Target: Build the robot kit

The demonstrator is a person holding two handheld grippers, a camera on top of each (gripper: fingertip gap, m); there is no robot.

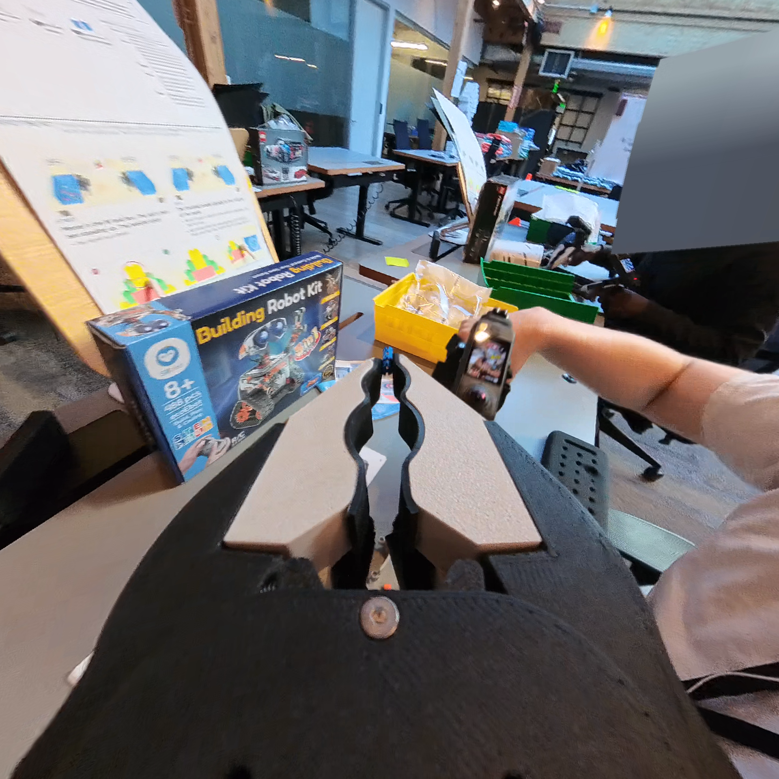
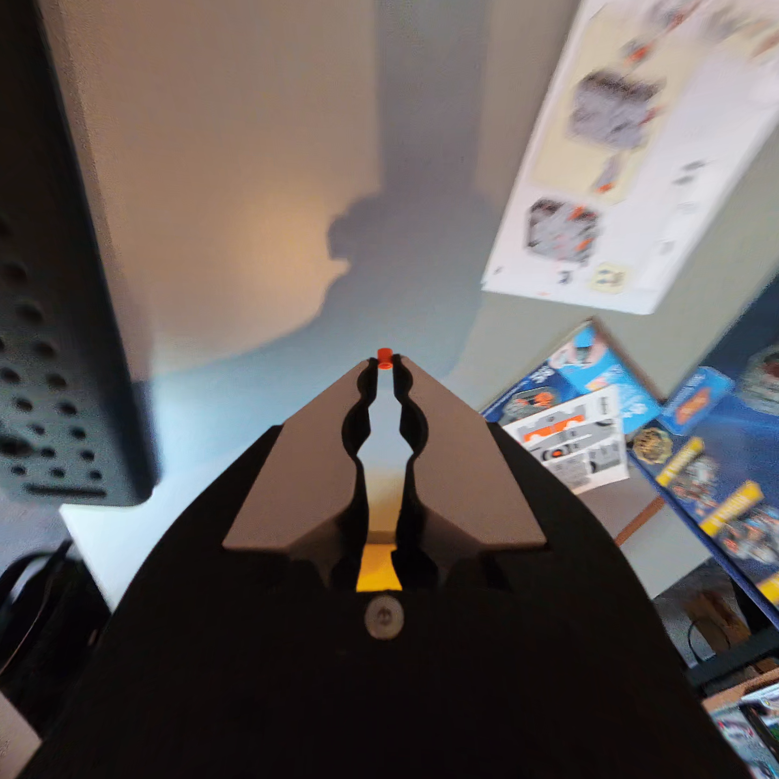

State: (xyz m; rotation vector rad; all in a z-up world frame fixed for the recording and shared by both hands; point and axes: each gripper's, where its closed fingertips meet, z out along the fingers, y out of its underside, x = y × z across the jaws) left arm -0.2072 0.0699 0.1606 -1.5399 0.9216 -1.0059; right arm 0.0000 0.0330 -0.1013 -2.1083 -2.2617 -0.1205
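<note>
Over the pale, smooth tabletop (image 2: 236, 168) the right gripper (image 2: 384, 361) pinches a tiny orange cylindrical peg (image 2: 384, 358) at the very tips of its matte tan, wavy-edged fingers (image 2: 312, 455). Farther left, the left gripper (image 1: 386, 365) is clamped on a small blue piece (image 1: 386, 361), glossy and narrow. Just left of it stands a shiny blue cardboard kit box (image 1: 236, 358); beyond, right, a yellow plastic bin (image 1: 404, 329) holds crinkled clear bags (image 1: 447, 291).

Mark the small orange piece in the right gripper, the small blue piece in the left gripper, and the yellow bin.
orange piece (image 2: 384, 358), right wrist view, its centre between the fingertips
blue piece (image 1: 386, 363), left wrist view, its visible body at the fingertips
yellow bin (image 1: 404, 326), left wrist view, its front wall
</note>
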